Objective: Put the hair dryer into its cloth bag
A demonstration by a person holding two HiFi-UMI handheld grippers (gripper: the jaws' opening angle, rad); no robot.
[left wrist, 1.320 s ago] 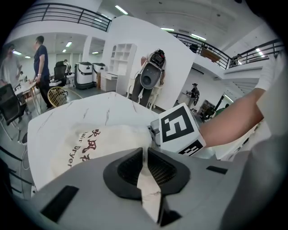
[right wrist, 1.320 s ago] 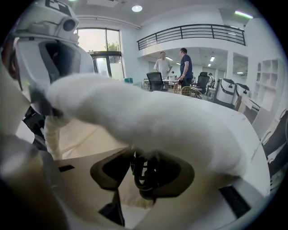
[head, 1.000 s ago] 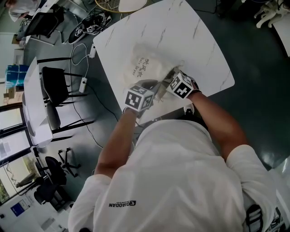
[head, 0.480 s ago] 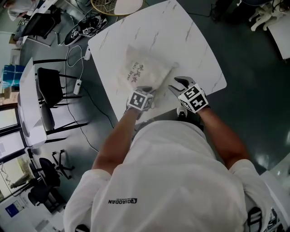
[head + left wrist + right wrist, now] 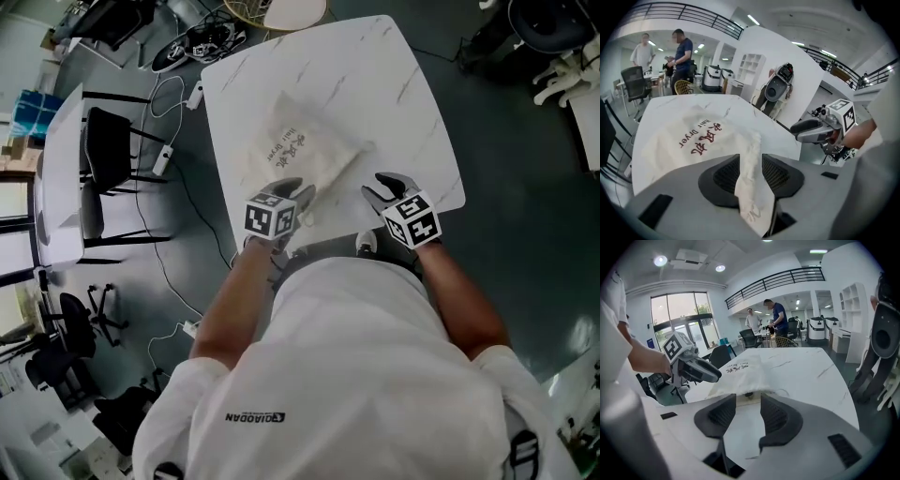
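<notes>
The cream cloth bag [image 5: 302, 161] on the white marbled counter [image 5: 412, 103] carries red print on its upper face: the English words "Hair Dryer" in one line, with a line of three larger red Chinese characters just beside it. Both lines show plainest in the left gripper view, across the bag [image 5: 670, 140]. On the back of the person's white shirt [image 5: 356, 356], towards the left, stands a small dark line of capitals [image 5: 255, 417], too unclear to read with certainty.
</notes>
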